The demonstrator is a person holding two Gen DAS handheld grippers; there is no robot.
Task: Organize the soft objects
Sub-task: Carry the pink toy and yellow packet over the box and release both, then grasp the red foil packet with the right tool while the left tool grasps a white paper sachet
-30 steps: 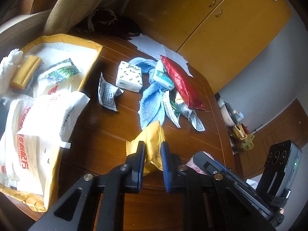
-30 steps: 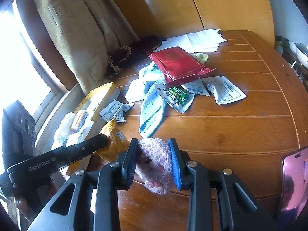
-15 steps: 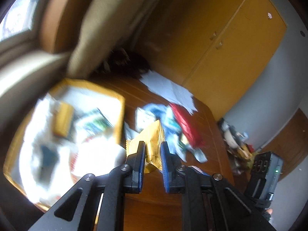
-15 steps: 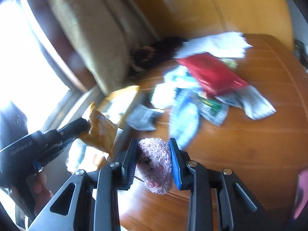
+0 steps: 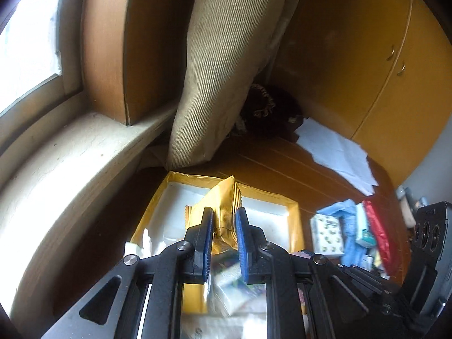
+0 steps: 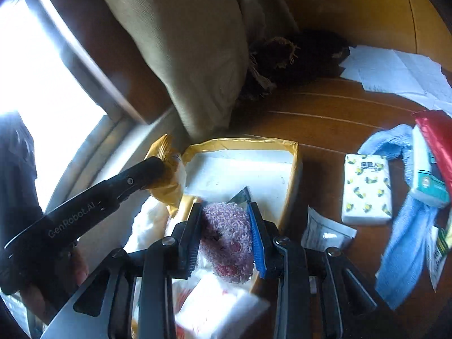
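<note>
Two grippers are in our hands, and each carries something over the yellow-rimmed box [image 6: 291, 186] at the window side of the worktop [image 6: 339, 118]. Our left gripper [image 5: 223, 226] has its jaws clenched on a crinkled gold packet [image 5: 224, 197], which sticks up between the blue pads above the far, white-lined end of the box. From the right wrist view we see the same packet pinched at the tip of the left tool, by the box's left rim. Our right gripper [image 6: 226, 234] grasps a fuzzy pink knitted piece [image 6: 228, 237] with reddish spots; its jaws press on both sides, and it hangs over the near half of the box. Under it lie white packets [image 6: 220, 308] and a green-printed sachet, partly hidden by the tool. On the bare wood to the right of the box we see a white tissue pack [image 6: 365, 189] with a yellow print, a small torn sachet [image 6: 325, 231] just beside the box, a blue towel [image 6: 401, 243], a teal-and-white pack [image 6: 426, 180] lying on it and a red foil bag [image 6: 438, 135] at the edge of view. Loose white papers [image 6: 395, 70] lie farther back, near a beige curtain [image 6: 192, 50] that reaches the worktop.
</note>
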